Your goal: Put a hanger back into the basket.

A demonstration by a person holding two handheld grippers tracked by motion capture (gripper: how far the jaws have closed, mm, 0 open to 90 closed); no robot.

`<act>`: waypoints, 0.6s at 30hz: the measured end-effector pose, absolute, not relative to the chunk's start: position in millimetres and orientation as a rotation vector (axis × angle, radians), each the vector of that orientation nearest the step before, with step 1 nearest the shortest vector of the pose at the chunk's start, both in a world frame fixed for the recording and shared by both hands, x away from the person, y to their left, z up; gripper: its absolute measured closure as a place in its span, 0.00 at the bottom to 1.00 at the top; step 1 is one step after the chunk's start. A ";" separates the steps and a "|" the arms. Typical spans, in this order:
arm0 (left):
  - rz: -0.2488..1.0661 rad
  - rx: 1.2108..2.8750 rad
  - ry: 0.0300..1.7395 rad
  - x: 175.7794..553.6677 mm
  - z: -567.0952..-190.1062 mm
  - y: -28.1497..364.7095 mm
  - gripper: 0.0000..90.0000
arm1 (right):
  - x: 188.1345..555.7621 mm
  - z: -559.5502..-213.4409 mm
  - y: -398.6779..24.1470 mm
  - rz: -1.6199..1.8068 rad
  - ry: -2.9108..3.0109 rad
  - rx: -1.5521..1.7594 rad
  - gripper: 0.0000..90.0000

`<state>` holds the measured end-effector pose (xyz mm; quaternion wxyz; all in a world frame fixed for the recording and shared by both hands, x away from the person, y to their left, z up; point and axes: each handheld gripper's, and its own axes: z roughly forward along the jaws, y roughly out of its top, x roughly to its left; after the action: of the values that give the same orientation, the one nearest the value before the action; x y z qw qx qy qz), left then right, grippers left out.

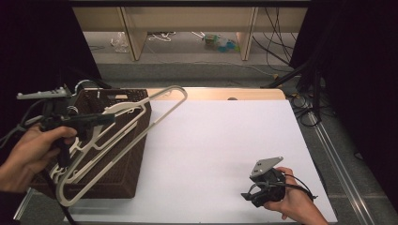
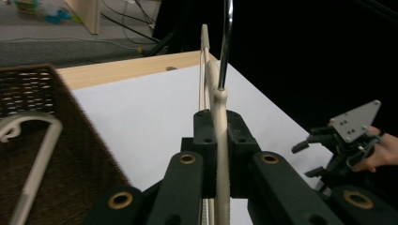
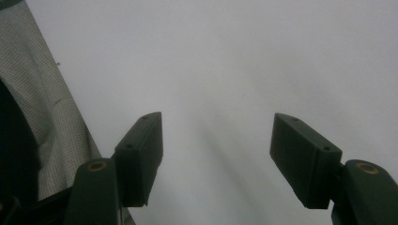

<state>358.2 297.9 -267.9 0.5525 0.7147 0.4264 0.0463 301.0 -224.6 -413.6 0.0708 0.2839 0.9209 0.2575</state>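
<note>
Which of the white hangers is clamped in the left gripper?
The raised hanger sticking out past the basket, pinched in the left gripper; the others lie inside it.

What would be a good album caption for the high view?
Left gripper lifts a cream hanger from a wicker basket; right gripper waits open.

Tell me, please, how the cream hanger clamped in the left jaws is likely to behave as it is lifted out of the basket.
The hanger probably stays stiff: its long frame keeps its shape. Held near the metal hook in the left gripper, it may swing. It could snag the other hangers in the basket.
</note>
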 end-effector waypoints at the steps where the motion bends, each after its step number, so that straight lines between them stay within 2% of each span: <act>1: 0.122 1.683 1.018 360.0 -267.2 303.9 0.95 | 302.0 -414.7 -225.0 0.780 2.761 0.831 0.40; 18: 0.258 1.633 1.169 402.2 -285.1 378.6 0.95 | 303.1 -417.5 -224.9 0.753 2.781 0.870 0.40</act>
<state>402.2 378.6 -285.1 0.5297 0.6841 0.4896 0.1079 303.1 -224.9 -417.5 0.0659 0.2885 0.9220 0.2498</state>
